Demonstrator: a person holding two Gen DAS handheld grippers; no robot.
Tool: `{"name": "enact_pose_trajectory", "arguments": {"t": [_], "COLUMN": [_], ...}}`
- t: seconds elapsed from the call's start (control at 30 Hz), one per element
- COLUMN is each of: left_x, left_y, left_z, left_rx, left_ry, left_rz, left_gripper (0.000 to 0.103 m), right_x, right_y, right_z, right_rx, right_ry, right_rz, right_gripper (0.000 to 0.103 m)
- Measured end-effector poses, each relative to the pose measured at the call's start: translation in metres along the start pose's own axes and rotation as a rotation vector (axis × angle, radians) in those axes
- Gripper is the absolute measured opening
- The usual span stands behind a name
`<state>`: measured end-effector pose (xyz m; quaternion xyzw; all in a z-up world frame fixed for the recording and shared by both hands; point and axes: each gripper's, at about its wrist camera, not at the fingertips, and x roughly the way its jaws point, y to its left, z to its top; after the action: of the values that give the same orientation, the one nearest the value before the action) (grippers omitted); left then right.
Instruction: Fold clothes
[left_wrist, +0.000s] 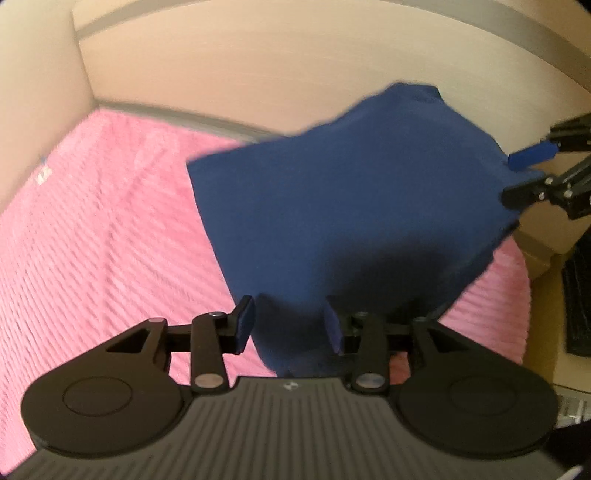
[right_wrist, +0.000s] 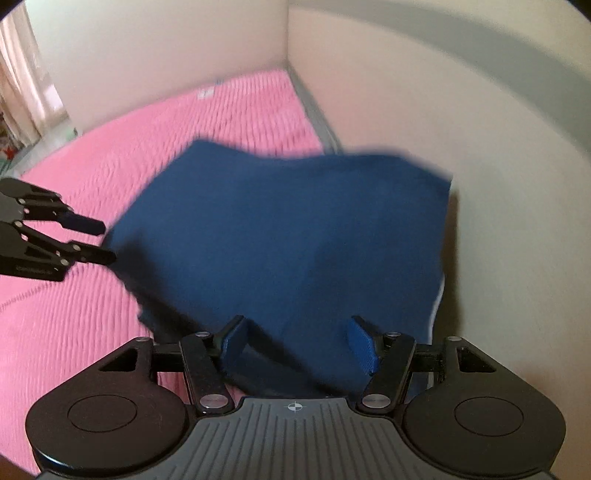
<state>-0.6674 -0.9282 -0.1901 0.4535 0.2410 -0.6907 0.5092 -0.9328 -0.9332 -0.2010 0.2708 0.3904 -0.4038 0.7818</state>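
A dark blue garment (left_wrist: 351, 206) spreads, motion-blurred, over the pink bed cover (left_wrist: 110, 229). Its near edge lies between the fingers of my left gripper (left_wrist: 290, 325), whose jaws stand wide apart and do not pinch the cloth. In the right wrist view the same garment (right_wrist: 288, 229) fills the middle, and its near edge sits between the spread fingers of my right gripper (right_wrist: 297, 345). Each gripper also shows in the other's view, jaws apart at the cloth's side edge: the right gripper (left_wrist: 522, 177) and the left gripper (right_wrist: 101, 240).
The bed fits into a corner of beige walls (right_wrist: 184, 48), with a grey frame strip (right_wrist: 314, 107) along the far side. A cardboard box (left_wrist: 543, 236) and a dark object (left_wrist: 576, 302) stand past the bed's right end. A curtain (right_wrist: 18, 81) hangs far left.
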Motion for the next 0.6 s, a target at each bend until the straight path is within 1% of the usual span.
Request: {"name": "enact_pose_trajectory", "arguments": {"t": [0.07, 0.13, 0.23, 0.33, 0.37, 0.4, 0.43, 0.47, 0.5, 0.53, 0.57, 0.6], "left_x": [-0.003, -0.007, -0.012, -0.027, -0.033, -0.040, -0.045, -0.051, -0.058, -0.065, -0.072, -0.079], "left_y": [-0.005, -0.011, -0.019, -0.024, -0.027, -0.029, -0.032, -0.035, -0.038, -0.039, -0.041, -0.042], "left_z": [-0.006, -0.011, -0.019, -0.030, -0.034, -0.039, -0.044, -0.049, -0.055, -0.061, -0.067, -0.074], "left_rx": [0.002, 0.003, 0.006, -0.025, -0.038, -0.049, -0.057, -0.066, -0.081, -0.099, -0.117, -0.143], "left_ry": [0.012, 0.025, 0.043, 0.042, 0.039, 0.033, 0.020, 0.006, -0.006, -0.017, -0.028, -0.038], "left_rz": [0.004, 0.008, 0.014, 0.028, 0.028, 0.026, 0.023, 0.019, 0.012, 0.005, -0.002, -0.011], "left_gripper": [0.036, 0.037, 0.037, 0.039, 0.044, 0.051, 0.061, 0.066, 0.073, 0.078, 0.081, 0.088], "right_x": [-0.002, -0.008, -0.011, -0.016, -0.019, -0.027, -0.035, -0.043, -0.051, -0.058, -0.064, -0.070], "right_y": [0.001, -0.003, -0.004, -0.001, 0.001, 0.004, 0.007, 0.010, 0.013, 0.017, 0.024, 0.030], "right_z": [-0.001, 0.004, -0.003, -0.014, -0.020, -0.027, -0.033, -0.040, -0.047, -0.054, -0.059, -0.064], "right_rx": [-0.011, 0.012, 0.031, 0.047, 0.061, 0.090, 0.123, 0.157, 0.190, 0.221, 0.245, 0.268], "right_ry": [-0.003, -0.019, -0.017, 0.003, 0.016, 0.020, 0.022, 0.024, 0.025, 0.018, 0.012, 0.006], "right_rz": [0.002, 0.015, -0.003, -0.027, -0.038, -0.048, -0.057, -0.066, -0.076, -0.085, -0.100, -0.118], "right_gripper": [0.063, 0.064, 0.087, 0.088, 0.088, 0.088, 0.091, 0.100, 0.103, 0.103, 0.103, 0.103]}}
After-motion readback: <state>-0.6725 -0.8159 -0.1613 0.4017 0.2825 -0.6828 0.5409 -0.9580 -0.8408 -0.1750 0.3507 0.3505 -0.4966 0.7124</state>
